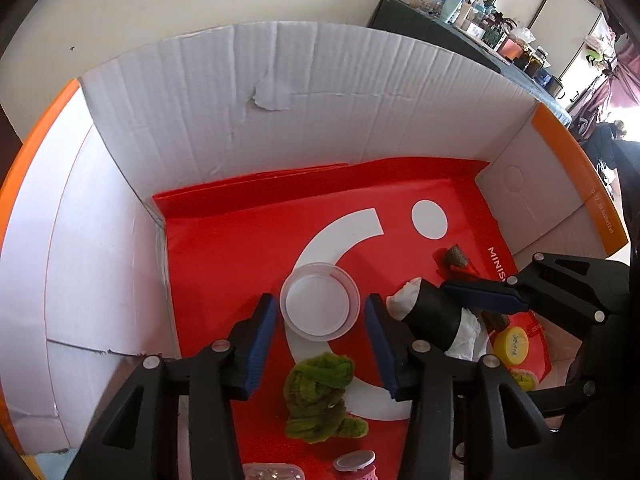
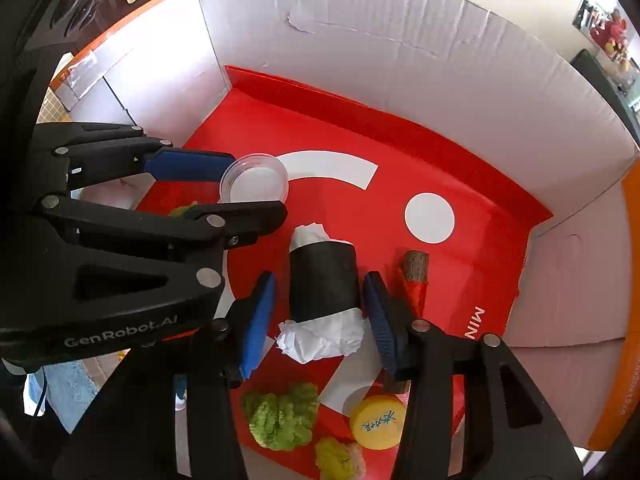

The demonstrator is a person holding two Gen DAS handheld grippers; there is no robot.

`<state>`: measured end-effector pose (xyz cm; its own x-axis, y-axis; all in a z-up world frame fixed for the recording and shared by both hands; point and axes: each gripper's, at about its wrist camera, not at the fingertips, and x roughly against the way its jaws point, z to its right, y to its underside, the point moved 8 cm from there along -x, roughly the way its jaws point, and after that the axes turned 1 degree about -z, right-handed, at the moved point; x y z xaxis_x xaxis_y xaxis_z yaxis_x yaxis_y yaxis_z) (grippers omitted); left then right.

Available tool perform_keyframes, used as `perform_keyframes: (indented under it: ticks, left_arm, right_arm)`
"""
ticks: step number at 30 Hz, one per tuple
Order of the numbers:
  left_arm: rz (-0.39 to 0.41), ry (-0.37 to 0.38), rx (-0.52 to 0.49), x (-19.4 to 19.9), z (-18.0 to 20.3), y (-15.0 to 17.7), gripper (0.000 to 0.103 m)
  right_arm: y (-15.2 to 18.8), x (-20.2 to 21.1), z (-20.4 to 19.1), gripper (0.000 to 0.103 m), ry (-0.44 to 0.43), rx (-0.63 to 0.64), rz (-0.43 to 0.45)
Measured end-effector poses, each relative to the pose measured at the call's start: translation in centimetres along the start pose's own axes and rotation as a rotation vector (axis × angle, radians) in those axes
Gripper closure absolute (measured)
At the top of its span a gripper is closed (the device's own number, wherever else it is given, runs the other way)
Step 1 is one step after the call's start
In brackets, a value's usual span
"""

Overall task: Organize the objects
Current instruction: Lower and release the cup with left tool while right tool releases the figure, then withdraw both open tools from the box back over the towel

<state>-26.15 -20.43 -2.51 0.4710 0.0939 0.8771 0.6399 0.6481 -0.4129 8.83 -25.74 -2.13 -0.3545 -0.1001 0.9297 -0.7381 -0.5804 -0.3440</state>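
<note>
A black roll (image 2: 324, 280) stuffed with white crumpled paper lies on the red bag (image 2: 460, 168) that lines the cardboard box. My right gripper (image 2: 320, 316) straddles the roll, jaws open, with a slim gap at each pad. A clear round plastic container (image 1: 319, 306) sits on the bag's white arc. My left gripper (image 1: 320, 340) is open just short of it, pads apart from its rim. In the right wrist view the left gripper (image 2: 258, 188) reaches in from the left around that container (image 2: 254, 178). The roll (image 1: 434, 318) shows at the right of the left wrist view.
White cardboard walls (image 1: 320, 92) with orange edges close in the far side and both flanks. On the bag lie a green fuzzy toy (image 1: 320, 396), a yellow cap (image 2: 376, 422) and a bark stick with red wrap (image 2: 414, 276). A pink lidded jar (image 1: 354, 462) sits at the near edge.
</note>
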Motion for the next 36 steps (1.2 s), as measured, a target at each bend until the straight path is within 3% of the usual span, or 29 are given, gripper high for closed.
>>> perform_keyframes:
  ticks: [8,20,24,30,36]
  left_arm:
    - [0.009,-0.001,0.001,0.5,0.0,0.1,0.055]
    - [0.046,0.003,0.0,2.1,1.3,-0.7,0.047]
    - [0.061,0.001,-0.001,2.6,1.8,-1.0,0.047]
    - [0.089,0.0,0.009,4.2,2.1,-1.0,0.047]
    - [0.15,-0.016,0.014,6.4,2.6,-1.0,0.038]
  right_arm:
    - [1.2,0.5,0.0,0.059,-0.007,-0.012,0.007]
    - [3.1,2.6,-0.9,0.059,0.005,-0.003,0.037]
    - [3.9,3.5,-1.2,0.051,0.014,-0.002,0.05]
    - [5.3,5.2,-1.6,0.049,0.023,-0.004,0.068]
    - [6.0,7.3,0.4,0.047,0.031,-0.01,0.086]
